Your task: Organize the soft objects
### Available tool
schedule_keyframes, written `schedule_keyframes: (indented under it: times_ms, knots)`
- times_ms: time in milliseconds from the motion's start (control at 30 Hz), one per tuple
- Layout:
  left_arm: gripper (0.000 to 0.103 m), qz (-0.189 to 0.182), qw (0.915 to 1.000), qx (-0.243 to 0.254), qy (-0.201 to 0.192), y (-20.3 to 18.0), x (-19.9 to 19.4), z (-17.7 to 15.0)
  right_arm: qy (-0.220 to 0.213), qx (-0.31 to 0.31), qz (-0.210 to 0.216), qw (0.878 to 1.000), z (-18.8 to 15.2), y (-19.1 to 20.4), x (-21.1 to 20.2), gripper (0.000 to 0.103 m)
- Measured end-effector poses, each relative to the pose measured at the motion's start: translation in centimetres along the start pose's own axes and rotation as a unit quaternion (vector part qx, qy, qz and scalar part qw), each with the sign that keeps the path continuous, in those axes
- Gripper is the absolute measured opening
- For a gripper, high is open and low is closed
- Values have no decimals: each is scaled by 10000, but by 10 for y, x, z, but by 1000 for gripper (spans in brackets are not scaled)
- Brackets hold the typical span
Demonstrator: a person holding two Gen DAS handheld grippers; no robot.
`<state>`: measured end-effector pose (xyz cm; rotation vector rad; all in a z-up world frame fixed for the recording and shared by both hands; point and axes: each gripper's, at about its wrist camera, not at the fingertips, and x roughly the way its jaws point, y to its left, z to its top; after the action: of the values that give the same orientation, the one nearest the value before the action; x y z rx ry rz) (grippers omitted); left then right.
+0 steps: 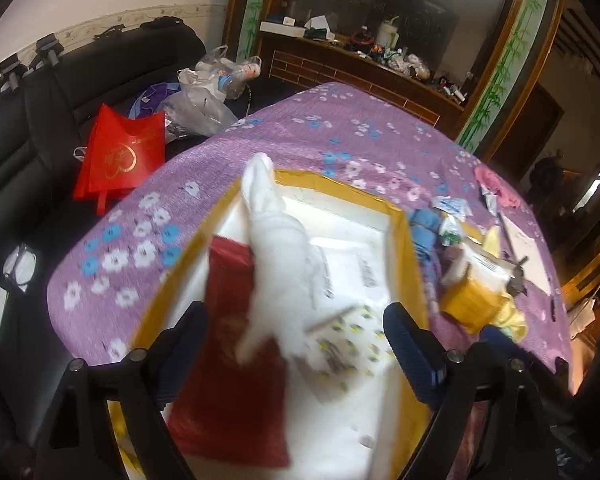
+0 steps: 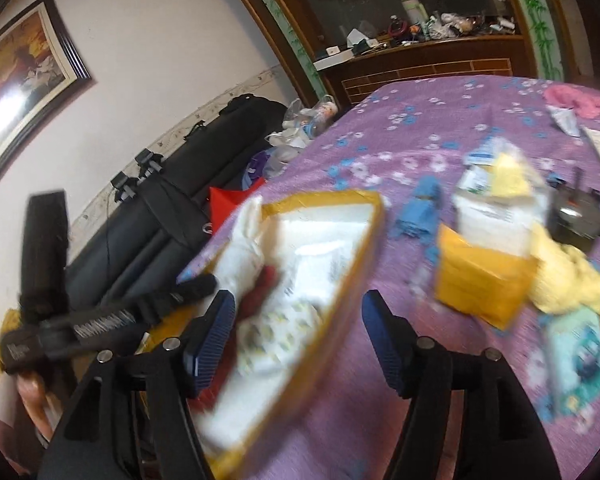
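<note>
A white foam box with a yellow taped rim (image 1: pixel 332 182) (image 2: pixel 332 200) sits on the purple flowered tablecloth (image 1: pixel 340 128). Inside lie a dark red cloth (image 1: pixel 228 380), a blurred white cloth (image 1: pixel 276 240) (image 2: pixel 244 240) draped over the far left rim, and a cloth with small yellow flowers (image 1: pixel 352 344) (image 2: pixel 276 336). My left gripper (image 1: pixel 300 336) hangs open over the box, the red and white cloths between its fingers but untouched by the pads. My right gripper (image 2: pixel 298 338) stands open over the box's right rim. A hand holds the left gripper, one of its fingers (image 2: pixel 188 290) reaching over the box.
Right of the box lie a blue cloth (image 2: pixel 420 208), a small yellow-taped box (image 2: pixel 484 276), a yellow cloth (image 2: pixel 572 280) and, farther back, a pink cloth (image 2: pixel 580 98). A black sofa (image 1: pixel 40 128) with a red bag (image 1: pixel 120 156) and plastic bags stands left of the table.
</note>
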<state>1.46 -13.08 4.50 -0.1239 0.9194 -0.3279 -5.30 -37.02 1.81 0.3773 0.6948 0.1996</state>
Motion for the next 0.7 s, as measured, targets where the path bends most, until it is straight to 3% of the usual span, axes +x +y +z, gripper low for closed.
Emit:
schedule_keyframes:
  times_ms: [267,467,700]
  knots:
    - [91,-243,9975,621,-213,-66,-22,-23,84,156,-464,9988,-26,-50,-29,66]
    - [91,-499,9939,980,-60,-105,-18,-35,-22,410,-751,9963,-30,-83,-53,67]
    - [91,-609,9913,1150,210,-126,-6,-48,-28,752,-769,9942,-29,-112,-63,67]
